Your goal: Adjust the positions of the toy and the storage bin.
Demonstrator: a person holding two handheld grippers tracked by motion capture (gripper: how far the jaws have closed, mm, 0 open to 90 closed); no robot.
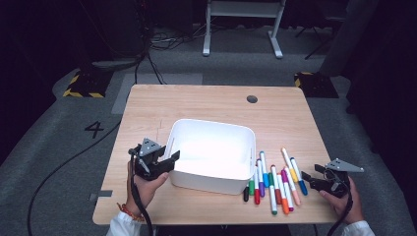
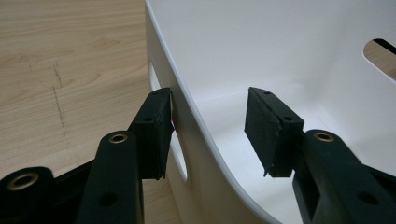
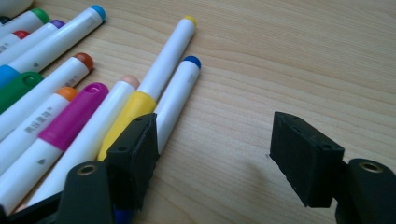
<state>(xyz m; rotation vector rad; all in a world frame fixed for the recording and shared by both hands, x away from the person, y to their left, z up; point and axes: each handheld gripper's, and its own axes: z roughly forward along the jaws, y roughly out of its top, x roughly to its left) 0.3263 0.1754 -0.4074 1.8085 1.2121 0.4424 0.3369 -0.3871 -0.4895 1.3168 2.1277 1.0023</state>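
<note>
White plastic bin (image 1: 211, 147) at the middle of the table, its left wall straddled by the left gripper (image 1: 167, 160), with a row of markers beside it.

The bin sits on the wooden table (image 1: 216, 101), and in the left gripper view its rim (image 2: 187, 93) passes between the wide-spread jaws: one pad is outside against the wall by the oval handle slot (image 2: 178, 154), the other is inside and clear of the wall. Just right of the bin, the coloured markers (image 1: 273, 179) lie side by side on the wood. The right gripper (image 1: 312, 178) rests low at the row's right end, jaws wide apart and holding nothing; in the right gripper view its near jaw overlaps the blue-capped marker (image 3: 175, 100) lying against the yellow marker (image 3: 154, 88), while the other jaw stands over bare wood.
</note>
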